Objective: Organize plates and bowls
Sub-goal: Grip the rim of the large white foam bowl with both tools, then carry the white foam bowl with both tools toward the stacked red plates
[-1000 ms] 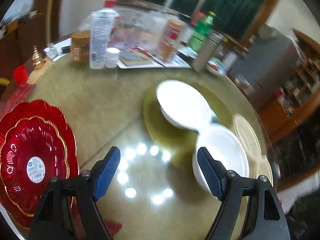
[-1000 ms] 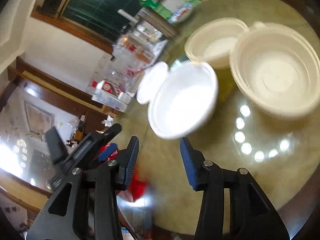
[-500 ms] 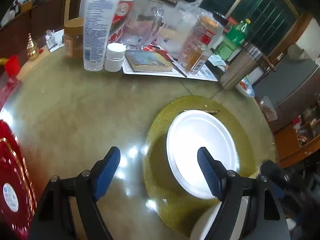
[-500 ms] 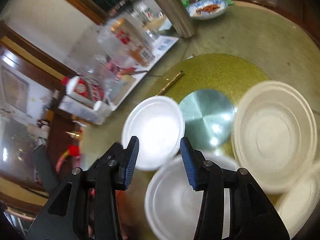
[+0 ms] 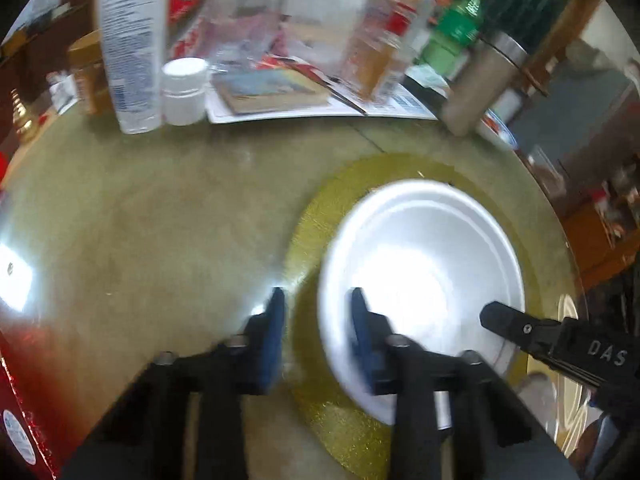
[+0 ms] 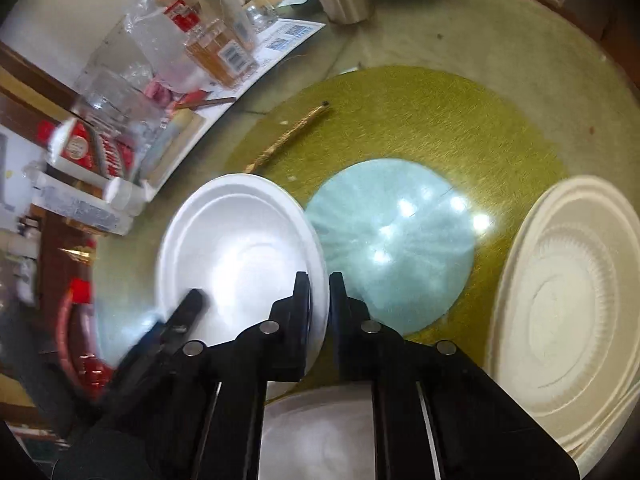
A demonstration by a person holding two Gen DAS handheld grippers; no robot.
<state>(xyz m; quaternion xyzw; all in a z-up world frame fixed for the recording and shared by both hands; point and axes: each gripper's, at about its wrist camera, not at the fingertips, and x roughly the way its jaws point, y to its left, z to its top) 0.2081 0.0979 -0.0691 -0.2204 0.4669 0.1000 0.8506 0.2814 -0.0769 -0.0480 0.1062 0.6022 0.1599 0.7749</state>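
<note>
Change, left gripper (image 5: 318,320): a second ago we record it spread wide over bare glass; now it is drawn in astride the near rim of the white plate (image 5: 424,264), contact blurred
Change, right gripper (image 6: 319,292): likewise narrowed, now pinching the same plate's opposite rim
Meaning: we judge a two-handed lift is ready, the plate not yet stacked
Surface: glass table (image 5: 160,220), gold mat (image 5: 320,216) under the plate, red plates (image 5: 16,400) far left, cream plates (image 6: 568,300) right
Room: bottles (image 5: 128,40) and clutter behind, dark window beyond
</note>
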